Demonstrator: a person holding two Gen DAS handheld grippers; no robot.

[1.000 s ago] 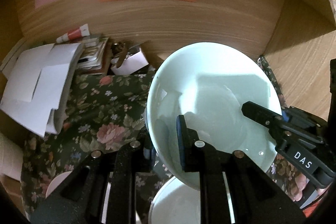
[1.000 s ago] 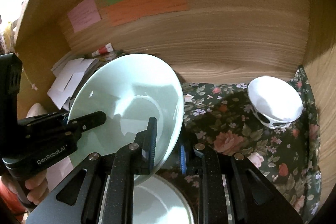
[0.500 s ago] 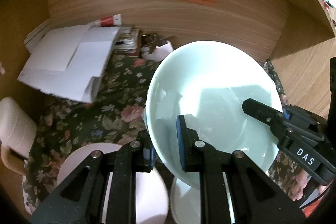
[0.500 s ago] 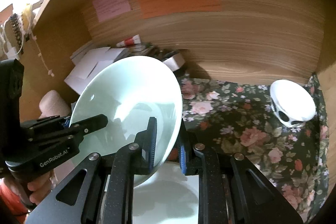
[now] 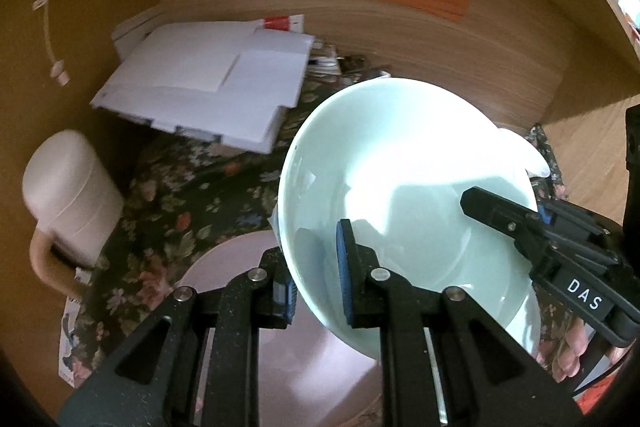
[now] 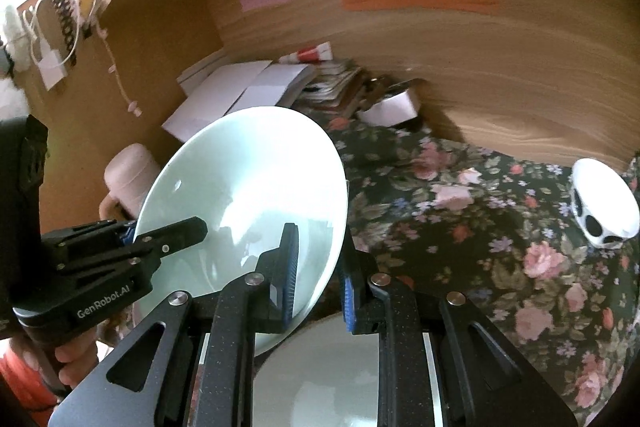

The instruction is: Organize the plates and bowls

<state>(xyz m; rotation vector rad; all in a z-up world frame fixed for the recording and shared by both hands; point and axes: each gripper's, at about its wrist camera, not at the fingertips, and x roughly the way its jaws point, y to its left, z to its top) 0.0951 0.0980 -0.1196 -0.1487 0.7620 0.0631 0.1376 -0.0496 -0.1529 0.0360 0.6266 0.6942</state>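
Note:
A pale green bowl (image 5: 400, 167) hangs tilted above the flowered cloth, held at two sides of its rim. My left gripper (image 5: 316, 267) is shut on the near left rim, one pad inside the bowl and one outside. My right gripper (image 6: 318, 267) is shut on the opposite rim of the same bowl (image 6: 248, 179). Each wrist view also shows the other gripper: the right one (image 5: 500, 211) and the left one (image 6: 172, 235). A pink plate (image 5: 280, 347) lies under the bowl in the left wrist view. A white plate (image 6: 340, 379) lies below it in the right wrist view.
A white bowl with black spots (image 6: 604, 203) sits at the far right on the flowered cloth (image 6: 460, 227). A cream mug (image 5: 68, 187) stands at the left. White papers (image 5: 208, 87), booklets and a small white box (image 6: 390, 107) lie against the wooden back wall.
Both grippers have carried the green bowl to the left. The pink plate and the cream mug have come into the left wrist view; the spotted bowl has slid toward the right edge.

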